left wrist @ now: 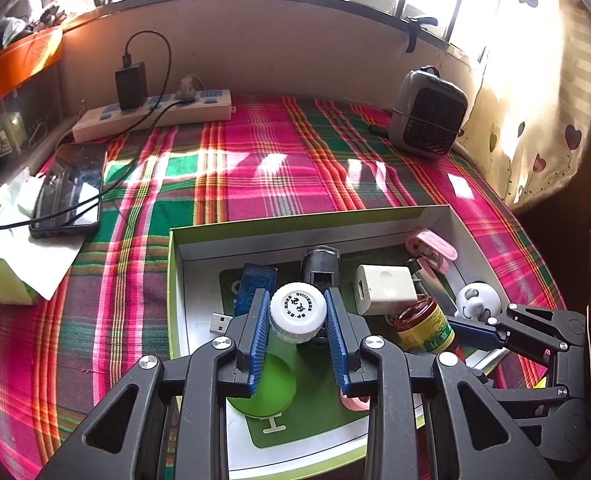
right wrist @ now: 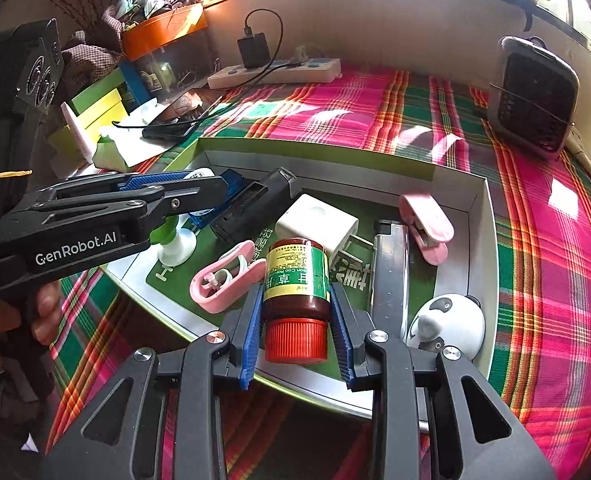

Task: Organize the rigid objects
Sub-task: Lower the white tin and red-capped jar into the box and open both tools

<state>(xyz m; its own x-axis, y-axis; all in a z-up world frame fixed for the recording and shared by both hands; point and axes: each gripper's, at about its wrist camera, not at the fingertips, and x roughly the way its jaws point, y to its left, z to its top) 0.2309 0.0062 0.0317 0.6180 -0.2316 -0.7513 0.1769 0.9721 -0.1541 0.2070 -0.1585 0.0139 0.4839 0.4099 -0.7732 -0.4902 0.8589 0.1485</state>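
Inside the shallow green-rimmed box (right wrist: 480, 216) (cardboard, glossy), left gripper (left wrist: 298, 312) pinching a round white-capped bottle (left wrist: 298, 311), right gripper (right wrist: 297, 328) clamping a ribbed red-capped brown bottle (right wrist: 297, 288).

the left claw (left wrist: 298, 312) points steeply down, its two blue pads pressed on both sides of a white-capped bottle (left wrist: 297, 312). the right claw (right wrist: 297, 320) also points steeply down, its pads tight on a brown bottle with a red cap (right wrist: 295, 300). in the right wrist view, fingers (right wrist: 47, 312) of the person's left hand wrap the left claw's handle.
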